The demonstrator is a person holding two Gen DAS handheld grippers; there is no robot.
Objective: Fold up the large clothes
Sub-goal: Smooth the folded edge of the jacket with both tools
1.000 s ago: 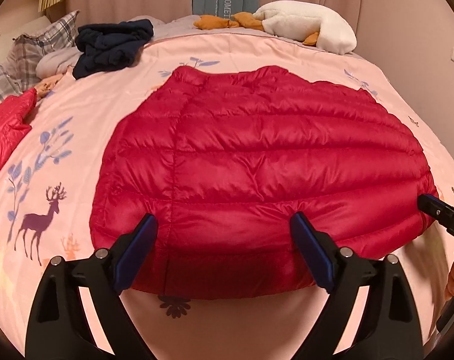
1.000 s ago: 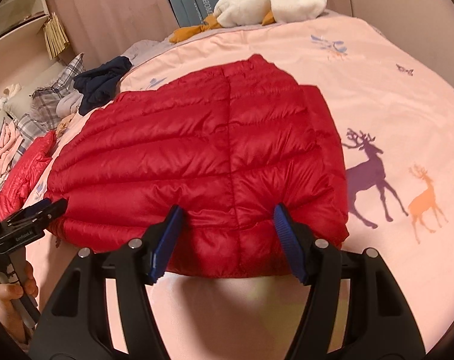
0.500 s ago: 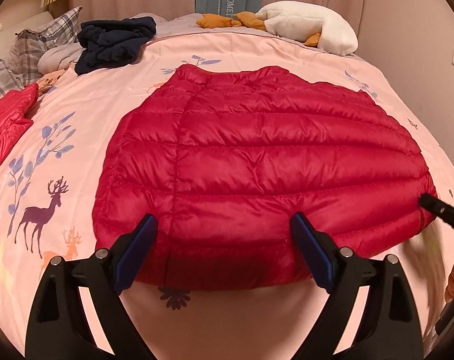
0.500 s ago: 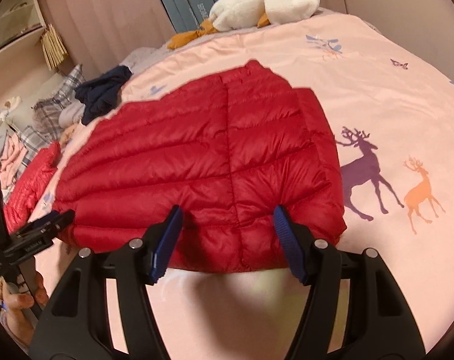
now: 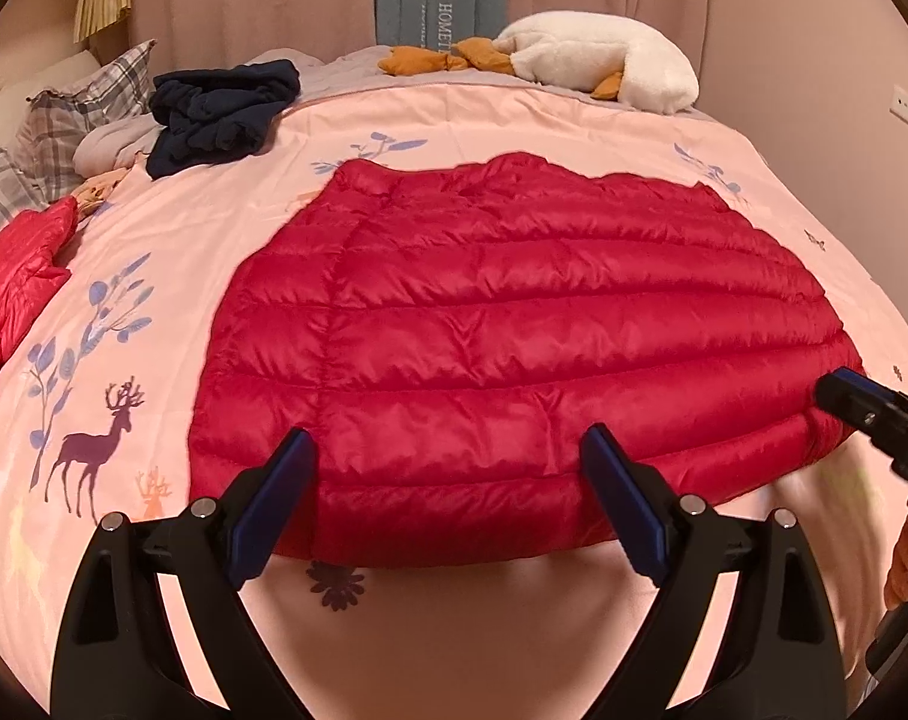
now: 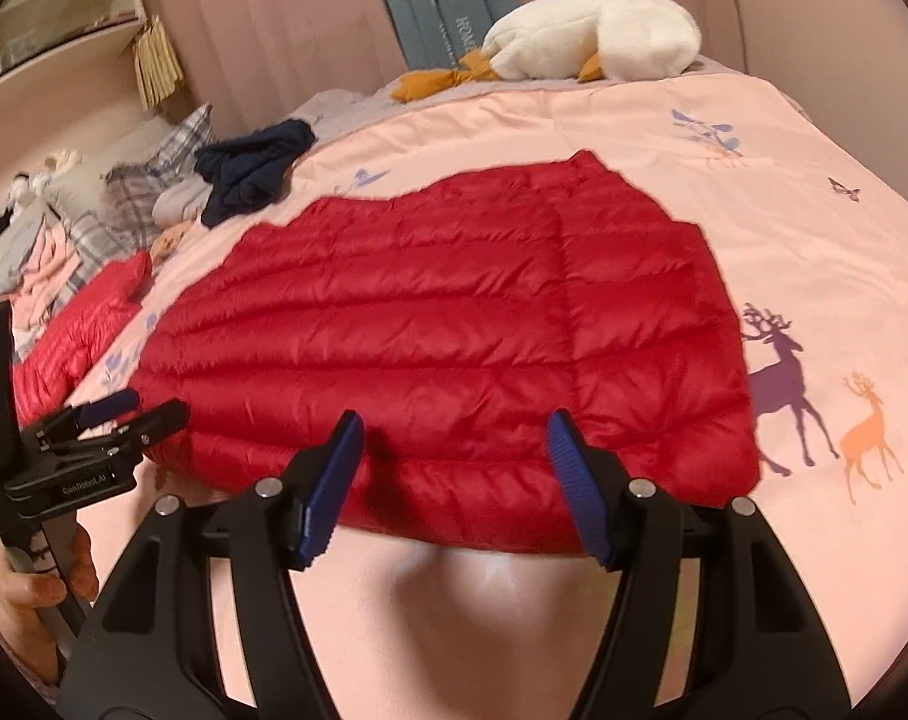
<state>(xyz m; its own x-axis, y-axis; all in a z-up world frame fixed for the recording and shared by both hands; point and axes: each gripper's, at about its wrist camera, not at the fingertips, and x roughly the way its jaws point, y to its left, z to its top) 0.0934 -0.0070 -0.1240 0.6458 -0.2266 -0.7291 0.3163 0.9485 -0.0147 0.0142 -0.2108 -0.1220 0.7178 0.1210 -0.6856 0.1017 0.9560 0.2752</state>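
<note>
A red quilted puffer jacket (image 5: 514,330) (image 6: 454,330) lies spread flat on the pink bedspread (image 5: 153,228), its hem toward me. My left gripper (image 5: 447,480) hovers over the hem's left part, its blue-padded jaws wide apart and empty, so it is open. My right gripper (image 6: 454,474) hangs over the hem's right part, also open with nothing pinched. Each gripper shows in the other's view: the right one (image 5: 874,420) at the jacket's right corner, the left one (image 6: 111,420) at its left corner, held by a hand (image 6: 33,588).
A crumpled navy garment (image 5: 225,108) and plaid pillows (image 5: 75,120) lie at the far left. Another red jacket (image 5: 15,282) sits at the left edge. A white plush goose (image 5: 598,72) rests by the curtains, and a wall runs along the right.
The right gripper has lifted and drawn back slightly and rolled, tilting its view. The left gripper and the jacket have stayed put.
</note>
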